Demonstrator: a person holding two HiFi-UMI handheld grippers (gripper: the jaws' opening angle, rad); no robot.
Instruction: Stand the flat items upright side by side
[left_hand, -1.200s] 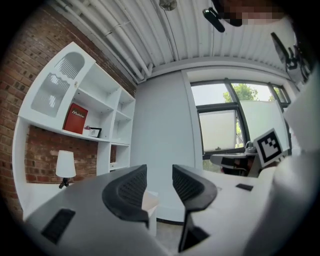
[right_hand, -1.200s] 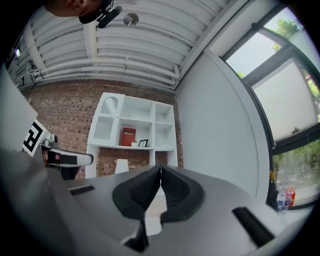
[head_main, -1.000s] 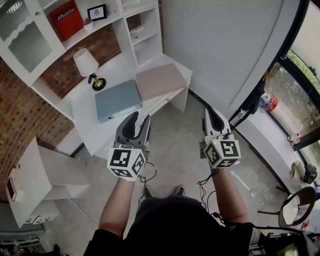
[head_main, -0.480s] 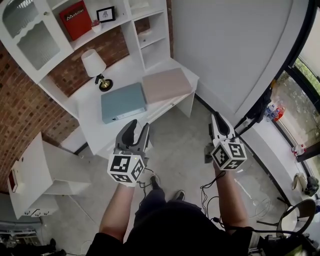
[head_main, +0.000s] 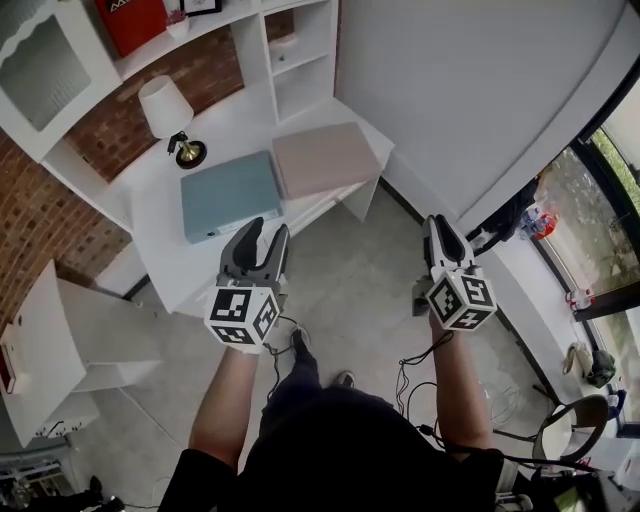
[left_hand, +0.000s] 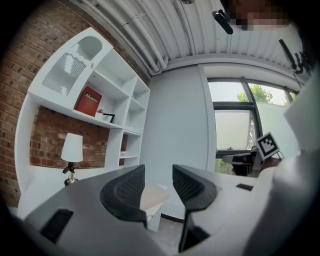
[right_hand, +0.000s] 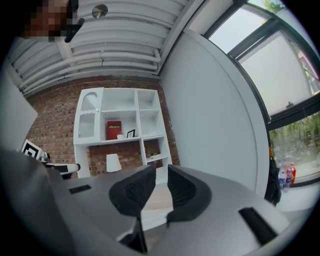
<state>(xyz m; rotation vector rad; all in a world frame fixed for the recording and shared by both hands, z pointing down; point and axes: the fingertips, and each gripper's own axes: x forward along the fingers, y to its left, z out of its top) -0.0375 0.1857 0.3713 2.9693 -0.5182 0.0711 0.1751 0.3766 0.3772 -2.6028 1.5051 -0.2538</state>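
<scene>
Pale grey floor (head_main: 350, 290) runs under you, with loose cables (head_main: 415, 365) trailing by your feet. You hold both grippers out level over it, short of the desk. Your left gripper (head_main: 265, 230) has its jaws apart, and its own view shows only air between the pads. Your right gripper (head_main: 437, 222) shows a narrower gap. Its jaws have just been opening a little, and nothing sits between them either.

Ahead of your left gripper comes the white desk (head_main: 160, 215). Both flat items lie face-down-flat on its top, neither one upright yet. The blue item (head_main: 230, 195) rests near the front edge. The pink item (head_main: 325, 158) lies just beside it on the right, out at the desk's right end.

Behind the blue one, a small lamp (head_main: 168, 110) with a white shade stands on the desktop. Above it, white shelving (head_main: 290, 60) climbs the red brick wall (head_main: 40, 210), with a red box (head_main: 130, 22) on one shelf. A low white cabinet (head_main: 70, 340) sits off to your left. To your right there is a plain white wall (head_main: 470, 90), then dark-framed windows (head_main: 600, 190) with greenery outside.
</scene>
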